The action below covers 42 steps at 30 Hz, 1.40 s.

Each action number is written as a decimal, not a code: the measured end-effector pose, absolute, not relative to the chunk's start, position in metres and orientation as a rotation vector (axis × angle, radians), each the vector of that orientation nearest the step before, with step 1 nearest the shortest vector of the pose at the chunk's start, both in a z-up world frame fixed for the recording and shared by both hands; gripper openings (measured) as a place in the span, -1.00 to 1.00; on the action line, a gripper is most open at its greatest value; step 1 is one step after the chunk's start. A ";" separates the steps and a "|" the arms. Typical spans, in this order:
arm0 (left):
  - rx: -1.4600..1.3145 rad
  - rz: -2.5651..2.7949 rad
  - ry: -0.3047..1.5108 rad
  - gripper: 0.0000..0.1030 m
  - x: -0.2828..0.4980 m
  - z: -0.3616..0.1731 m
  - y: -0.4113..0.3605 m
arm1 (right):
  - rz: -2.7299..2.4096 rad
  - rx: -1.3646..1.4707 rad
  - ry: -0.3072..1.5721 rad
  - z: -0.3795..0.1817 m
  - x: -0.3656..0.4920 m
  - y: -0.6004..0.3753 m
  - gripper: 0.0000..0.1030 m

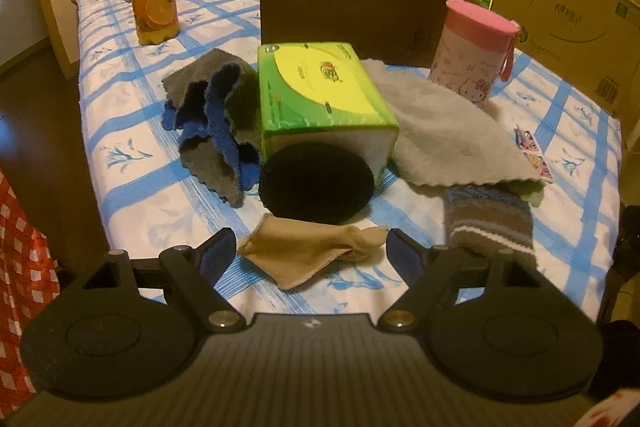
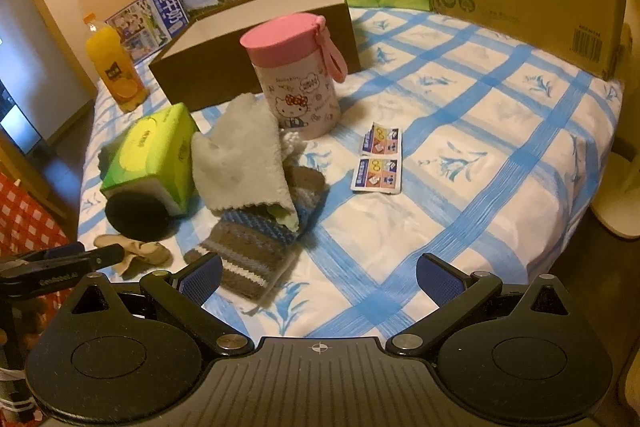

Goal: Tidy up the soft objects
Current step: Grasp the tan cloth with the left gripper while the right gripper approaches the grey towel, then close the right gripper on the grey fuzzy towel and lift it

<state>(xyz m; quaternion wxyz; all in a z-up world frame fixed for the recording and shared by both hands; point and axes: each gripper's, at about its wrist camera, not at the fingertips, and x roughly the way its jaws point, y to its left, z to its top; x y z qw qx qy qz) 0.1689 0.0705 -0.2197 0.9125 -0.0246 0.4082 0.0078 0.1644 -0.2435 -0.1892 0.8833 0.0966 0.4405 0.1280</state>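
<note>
Directly ahead of the left gripper [image 1: 307, 251], whose jaws stand wide and empty, lies the beige cloth [image 1: 310, 251], its long axis running across the gap from one finger to the other. Just beyond the cloth sits the black round pad [image 1: 316, 183]. The right gripper [image 2: 318, 277], also wide and empty, is nearer the striped sock [image 2: 256, 247].

Light: dim, warm yellow indoor cast
Shadows: soft, short
Focus: mostly sharp, some grain
Edges: fisheye bending, dark corners at 1 and 11 o'clock
</note>
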 end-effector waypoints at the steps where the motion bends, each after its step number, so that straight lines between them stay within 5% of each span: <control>1: -0.048 0.015 0.843 0.56 0.172 -0.224 0.070 | 0.263 0.202 0.924 -0.192 0.166 -0.243 1.00; 14: 0.012 -0.006 0.869 0.55 0.194 -0.263 0.056 | 0.246 0.199 0.968 -0.210 0.185 -0.231 0.99; 18: 0.016 -0.002 0.868 0.33 0.199 -0.269 0.052 | 0.242 0.193 0.972 -0.213 0.189 -0.229 0.99; 24: 0.019 -0.018 0.846 -0.33 0.197 -0.269 0.055 | 0.246 0.196 0.966 -0.216 0.196 -0.225 0.98; 28: 0.013 -0.035 0.844 -0.52 0.193 -0.266 0.060 | 0.272 0.187 0.958 -0.217 0.203 -0.216 0.72; 42: 0.060 -0.027 0.829 -0.55 0.174 -0.228 0.085 | 0.343 0.097 0.873 -0.223 0.233 -0.183 -0.03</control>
